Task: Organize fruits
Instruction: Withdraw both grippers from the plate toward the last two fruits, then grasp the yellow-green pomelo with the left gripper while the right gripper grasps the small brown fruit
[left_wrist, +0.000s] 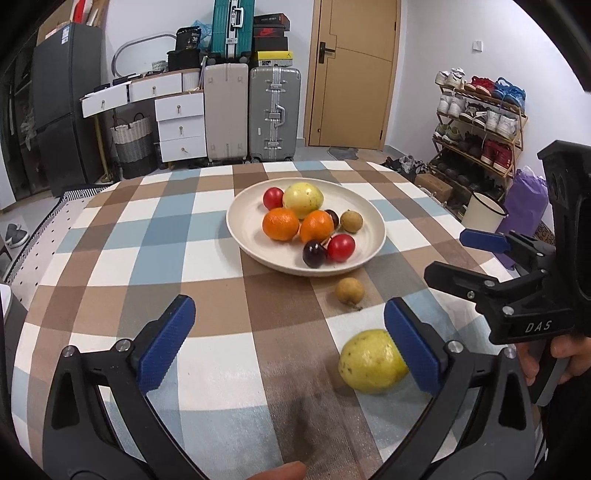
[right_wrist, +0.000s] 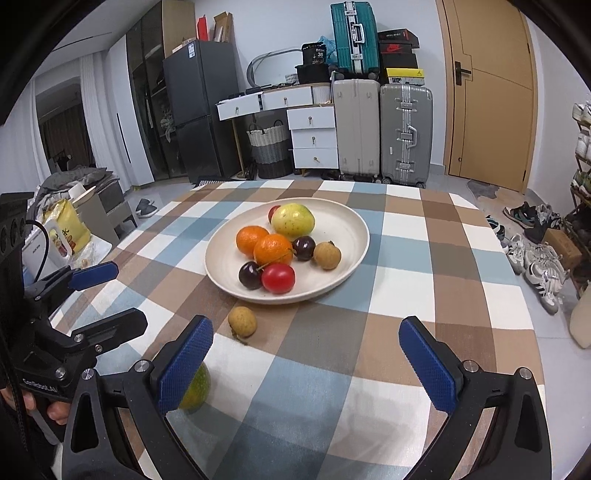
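- While most of the fruit is already gathered on the plate (left_wrist: 373, 236), two pieces are left on the checked surface (left_wrist: 147, 236): a yellow-green fruit (left_wrist: 369, 360) and a small brown fruit (left_wrist: 349, 290), so the collecting step is judged to be under way.
- Both pairs of fingers are held wide open, and nothing is gripped by either the left gripper (left_wrist: 291, 347) or the right gripper (right_wrist: 310, 365).
- In the left wrist view the yellow-green fruit is seen just inside the right-hand blue pad (left_wrist: 410, 350), partly hidden behind it (whether it is touched cannot be told).
- From the right wrist view the same fruit (right_wrist: 197, 393) is seen behind the left-hand pad (right_wrist: 184, 365) of the right gripper, not in the gap between the pads.
- The small brown fruit (right_wrist: 242, 322) lies near the plate's front rim (right_wrist: 284, 299), apart from all fingers.
- For the next move, the left gripper would need to be shifted so the yellow-green fruit sits centred in the gap, then closed gently, since a round fruit is easily nudged away.
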